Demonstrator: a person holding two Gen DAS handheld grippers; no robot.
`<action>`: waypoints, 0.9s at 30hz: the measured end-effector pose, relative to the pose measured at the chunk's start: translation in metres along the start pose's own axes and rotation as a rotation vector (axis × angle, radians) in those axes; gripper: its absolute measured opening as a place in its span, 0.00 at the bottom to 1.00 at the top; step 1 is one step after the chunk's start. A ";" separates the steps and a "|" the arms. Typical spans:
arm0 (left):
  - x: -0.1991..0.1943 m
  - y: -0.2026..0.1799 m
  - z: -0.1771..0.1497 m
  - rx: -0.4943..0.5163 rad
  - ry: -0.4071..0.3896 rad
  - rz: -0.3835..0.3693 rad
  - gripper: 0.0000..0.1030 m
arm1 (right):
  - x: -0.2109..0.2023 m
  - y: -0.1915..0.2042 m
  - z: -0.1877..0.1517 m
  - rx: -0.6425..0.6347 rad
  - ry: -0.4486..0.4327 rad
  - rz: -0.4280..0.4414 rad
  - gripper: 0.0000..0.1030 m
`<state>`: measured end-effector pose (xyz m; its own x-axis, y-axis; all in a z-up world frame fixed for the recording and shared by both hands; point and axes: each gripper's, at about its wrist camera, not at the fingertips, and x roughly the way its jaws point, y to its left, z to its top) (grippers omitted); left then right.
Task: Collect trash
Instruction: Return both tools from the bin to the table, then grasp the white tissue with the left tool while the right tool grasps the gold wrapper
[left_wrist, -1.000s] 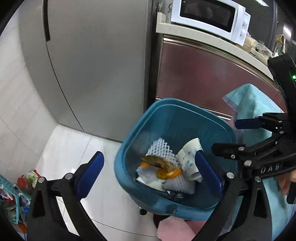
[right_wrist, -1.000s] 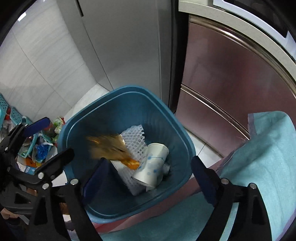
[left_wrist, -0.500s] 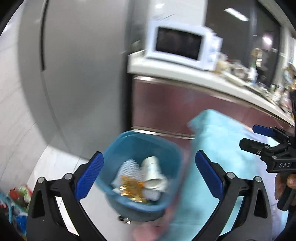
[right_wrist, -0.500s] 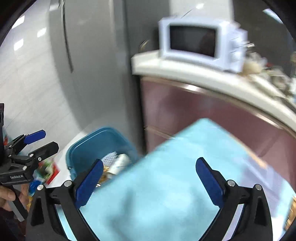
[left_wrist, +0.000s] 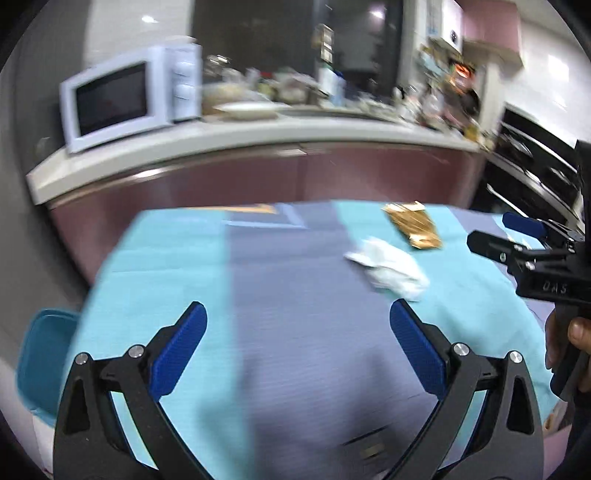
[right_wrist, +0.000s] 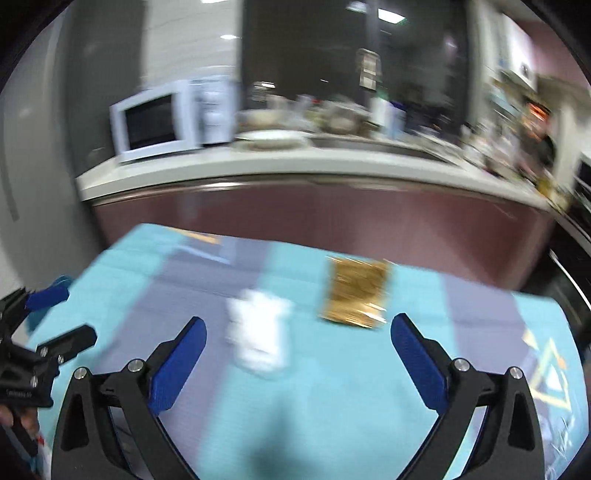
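Kitchen surface (left_wrist: 295, 295): gold wrapper (left_wrist: 413, 229) and white tissue (left_wrist: 388, 267) remain uncollected; left gripper (left_wrist: 297, 339) and right gripper (right_wrist: 297, 345) spread, empty.

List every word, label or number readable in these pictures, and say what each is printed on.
"DAS": white letters on the black body of the right gripper, seen from the left wrist view.
White lettering on the left gripper body: too blurred to read.
Gold wrapper: no legible print.
Microwave controls: too blurred.
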<state>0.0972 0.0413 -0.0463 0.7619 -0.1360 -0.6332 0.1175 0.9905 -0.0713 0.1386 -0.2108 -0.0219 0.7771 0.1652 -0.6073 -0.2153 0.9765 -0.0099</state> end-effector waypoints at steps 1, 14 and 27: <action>0.011 -0.019 0.002 0.015 0.010 -0.011 0.95 | 0.002 -0.015 -0.003 0.016 0.009 -0.013 0.94; 0.111 -0.099 0.020 0.069 0.131 0.011 0.95 | 0.073 -0.071 0.004 0.129 0.099 0.026 0.94; 0.174 -0.113 0.029 0.099 0.229 0.053 0.95 | 0.160 -0.057 0.028 0.106 0.229 -0.005 0.94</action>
<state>0.2354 -0.0946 -0.1261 0.6062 -0.0650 -0.7927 0.1516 0.9878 0.0349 0.2913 -0.2363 -0.0964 0.6214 0.1361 -0.7716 -0.1386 0.9884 0.0627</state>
